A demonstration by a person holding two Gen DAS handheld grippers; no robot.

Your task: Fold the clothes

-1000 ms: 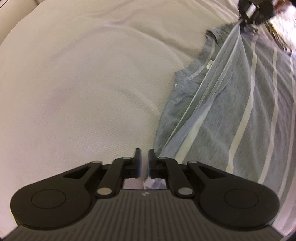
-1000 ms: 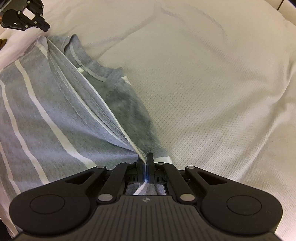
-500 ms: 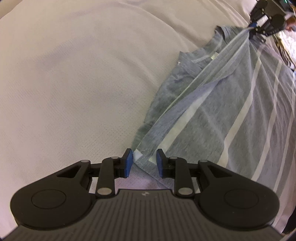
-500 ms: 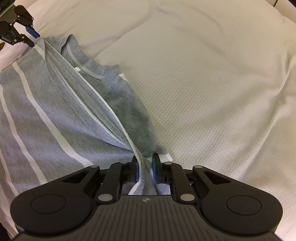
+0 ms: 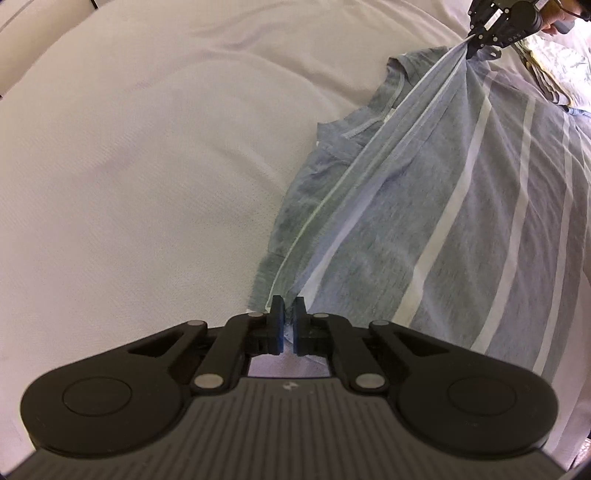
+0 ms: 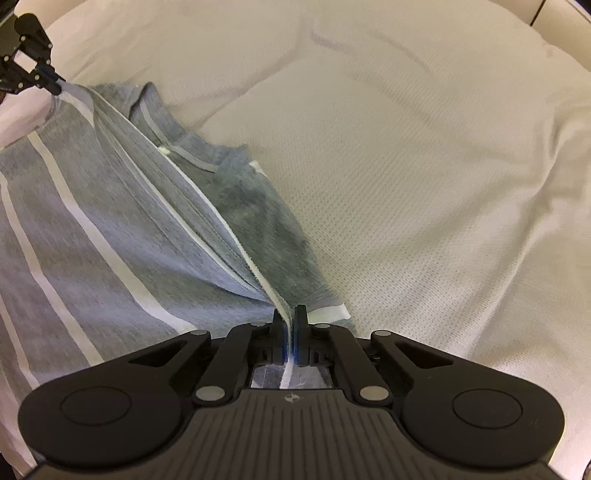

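Note:
A grey T-shirt with white stripes (image 5: 461, 229) lies on the white bed sheet (image 5: 147, 184). My left gripper (image 5: 288, 308) is shut on one end of the shirt's folded-over edge. My right gripper (image 6: 290, 314) is shut on the other end of that edge. The edge runs taut between them, raised above the collar (image 6: 177, 147). In the left wrist view the right gripper (image 5: 474, 40) pinches the cloth at the top right. The right wrist view shows the left gripper (image 6: 51, 85) pinching it at the top left.
The white sheet (image 6: 424, 166) spreads wide beside the shirt, with soft creases. A patterned cloth (image 5: 554, 70) lies at the far right, behind the right gripper. A hand (image 5: 554, 16) holds that gripper. The bed's edge shows at the top left corner (image 5: 22, 33).
Half a second ago both grippers stood slightly open around the shirt's edge; now both are shut on it. The left gripper has drawn away, and the edge is stretched tighter.

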